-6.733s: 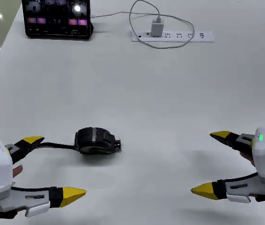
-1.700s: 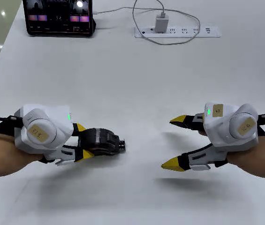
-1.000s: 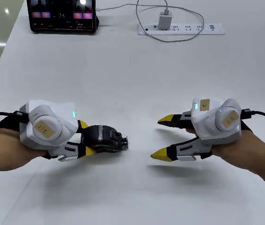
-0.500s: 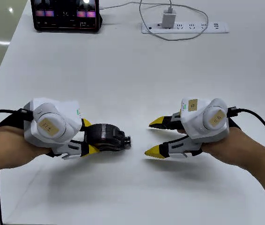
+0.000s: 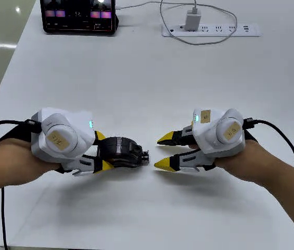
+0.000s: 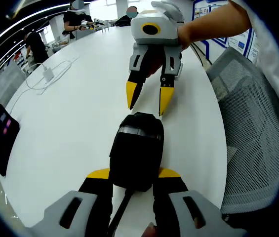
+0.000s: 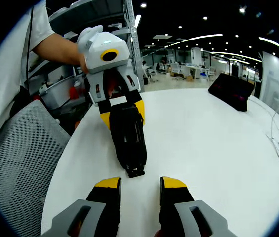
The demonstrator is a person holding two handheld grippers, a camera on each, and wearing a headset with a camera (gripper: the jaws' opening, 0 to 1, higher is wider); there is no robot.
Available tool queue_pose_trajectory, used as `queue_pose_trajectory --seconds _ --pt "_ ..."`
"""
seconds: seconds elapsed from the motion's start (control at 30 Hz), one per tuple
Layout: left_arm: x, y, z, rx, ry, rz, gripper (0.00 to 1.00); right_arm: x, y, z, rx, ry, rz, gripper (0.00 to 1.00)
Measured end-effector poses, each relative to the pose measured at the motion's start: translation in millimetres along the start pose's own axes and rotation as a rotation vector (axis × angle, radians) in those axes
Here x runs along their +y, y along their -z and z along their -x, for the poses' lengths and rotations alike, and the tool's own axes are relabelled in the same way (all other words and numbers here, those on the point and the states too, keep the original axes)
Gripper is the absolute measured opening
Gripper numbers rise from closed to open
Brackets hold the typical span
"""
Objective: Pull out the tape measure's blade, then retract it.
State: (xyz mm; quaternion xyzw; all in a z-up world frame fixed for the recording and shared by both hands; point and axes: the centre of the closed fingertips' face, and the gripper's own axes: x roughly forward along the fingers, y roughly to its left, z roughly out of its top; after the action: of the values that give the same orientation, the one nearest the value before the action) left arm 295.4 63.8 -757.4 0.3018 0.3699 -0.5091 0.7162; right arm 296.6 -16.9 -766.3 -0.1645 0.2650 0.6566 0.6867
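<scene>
Both left gripper jaws tight on tape measure; right gripper (half-open) just beside.

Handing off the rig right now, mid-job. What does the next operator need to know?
Left gripper: shut on the tape measure, which rests on the table.
Right gripper: open, tips just short of the blade hook, not touching it.
Done: case gripped.
Left: close on the hook, pull the blade out, then retract it.
</scene>
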Motion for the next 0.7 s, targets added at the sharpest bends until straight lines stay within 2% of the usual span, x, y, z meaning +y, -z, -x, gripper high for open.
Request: queue_pose_trajectory --seconds 0.47,0.7 --pt "-0.4 0.2 -0.3 0.001 0.001 0.0 0.26 5.4 -5.1 -14.7 -0.006 -0.046 0.037 0.2" --pt "-0.6 0.1 -0.1 0.003 0.001 -0.002 0.26 6.4 -5.1 -18.0 -0.005 -0.054 0.054 0.17"
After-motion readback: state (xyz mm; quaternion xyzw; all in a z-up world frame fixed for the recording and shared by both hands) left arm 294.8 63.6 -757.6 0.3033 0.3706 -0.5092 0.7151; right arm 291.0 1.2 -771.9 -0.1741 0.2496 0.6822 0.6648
